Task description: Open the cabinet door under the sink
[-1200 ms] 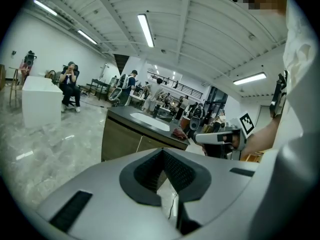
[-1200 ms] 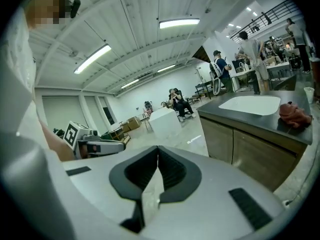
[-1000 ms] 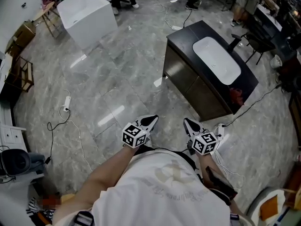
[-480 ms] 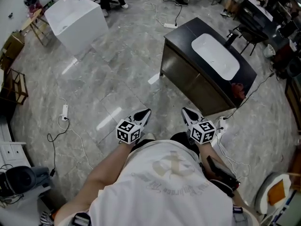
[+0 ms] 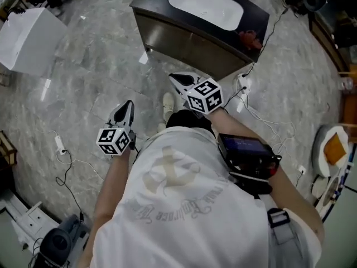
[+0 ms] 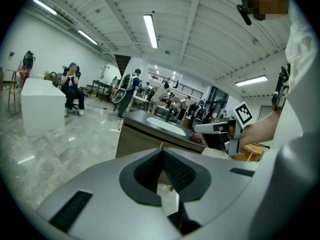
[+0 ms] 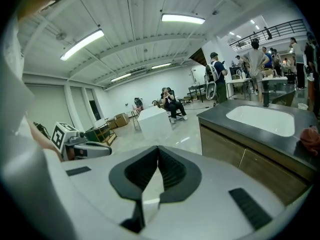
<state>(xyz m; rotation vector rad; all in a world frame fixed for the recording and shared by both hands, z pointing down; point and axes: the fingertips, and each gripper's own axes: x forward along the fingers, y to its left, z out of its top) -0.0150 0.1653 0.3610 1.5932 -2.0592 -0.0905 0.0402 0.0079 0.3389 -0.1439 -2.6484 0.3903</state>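
The dark cabinet with a white sink in its top stands at the upper middle of the head view. Its two brown doors are closed. My right gripper is shut and empty, a short way in front of the cabinet front and pointing at it. My left gripper is shut and empty too, further back and to the left over bare floor. In the left gripper view the cabinet lies ahead, with the right gripper beside it.
A red object lies on the counter's right end. Cables and a power strip run along the floor right of the cabinet. A white box stands at the far left, another power strip nearby. People sit and stand in the background.
The cabinet has shifted from the right side to the top middle of the head view and is nearer. The right gripper has advanced toward it; the left has dropped back to the left. Both stay shut.
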